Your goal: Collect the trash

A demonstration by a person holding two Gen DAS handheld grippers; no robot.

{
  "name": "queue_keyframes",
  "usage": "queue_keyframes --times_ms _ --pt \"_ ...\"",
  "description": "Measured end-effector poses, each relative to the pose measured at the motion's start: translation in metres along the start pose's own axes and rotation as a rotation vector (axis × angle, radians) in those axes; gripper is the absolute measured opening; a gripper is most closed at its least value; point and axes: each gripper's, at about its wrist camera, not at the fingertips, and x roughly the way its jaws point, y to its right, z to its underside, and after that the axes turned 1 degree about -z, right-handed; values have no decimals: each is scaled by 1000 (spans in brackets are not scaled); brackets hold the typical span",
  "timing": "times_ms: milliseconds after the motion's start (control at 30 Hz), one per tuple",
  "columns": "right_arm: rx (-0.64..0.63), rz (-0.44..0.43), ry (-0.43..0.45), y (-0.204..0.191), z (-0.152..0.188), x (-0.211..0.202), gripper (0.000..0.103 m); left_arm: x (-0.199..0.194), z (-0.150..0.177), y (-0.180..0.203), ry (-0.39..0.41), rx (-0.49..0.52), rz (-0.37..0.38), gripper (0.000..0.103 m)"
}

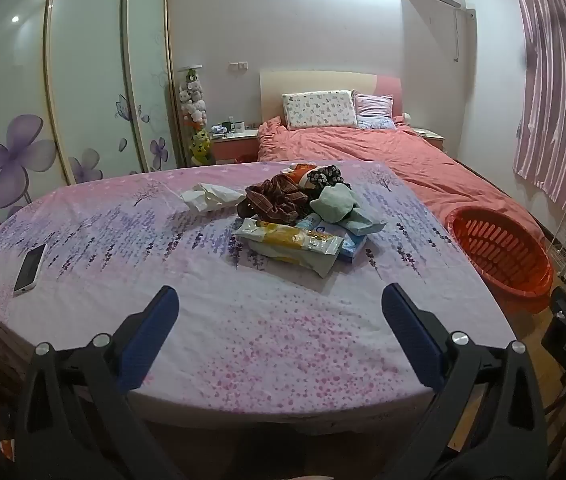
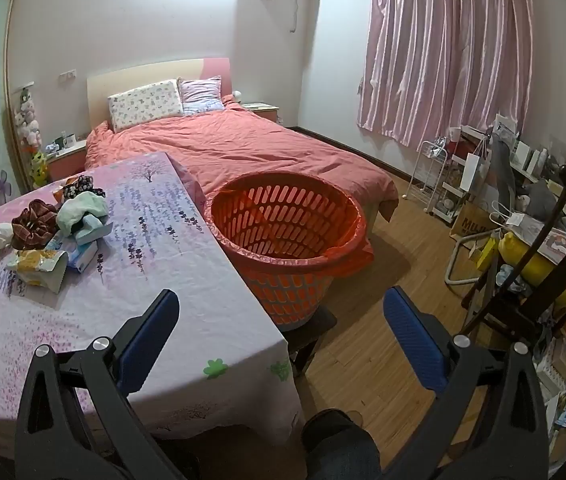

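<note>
phone (image 1: 30, 269) on table, pillows (image 1: 320, 109) on bed (image 2: 243, 148), curtain (image 2: 449, 52)

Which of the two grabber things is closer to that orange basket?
Right, I'd judge. The right gripper hangs open past the table's edge, the orange basket just ahead of it. The left gripper is open over the tablecloth, with the basket off to its right.

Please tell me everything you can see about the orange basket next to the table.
The orange basket is round, apparently plastic, with slotted walls. A thin orange bag liner is folded over its rim. It stands upright on a dark stool, against the table's right edge, in front of the bed. It looks empty inside. Neither hand-held gripper touches it.
</note>
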Motion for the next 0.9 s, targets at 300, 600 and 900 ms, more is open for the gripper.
queue_keyframes --times_ms 300,600,900 --pt "-3 2 0 -1 -1 0 101 -2 0 0 1 0 -2 99" --pt "-2 1 2 -1 -1 0 101 0 0 0 -4 0 1 99" --pt "-3 2 2 -1 0 1 101 0 0 0 -5 0 1 99"
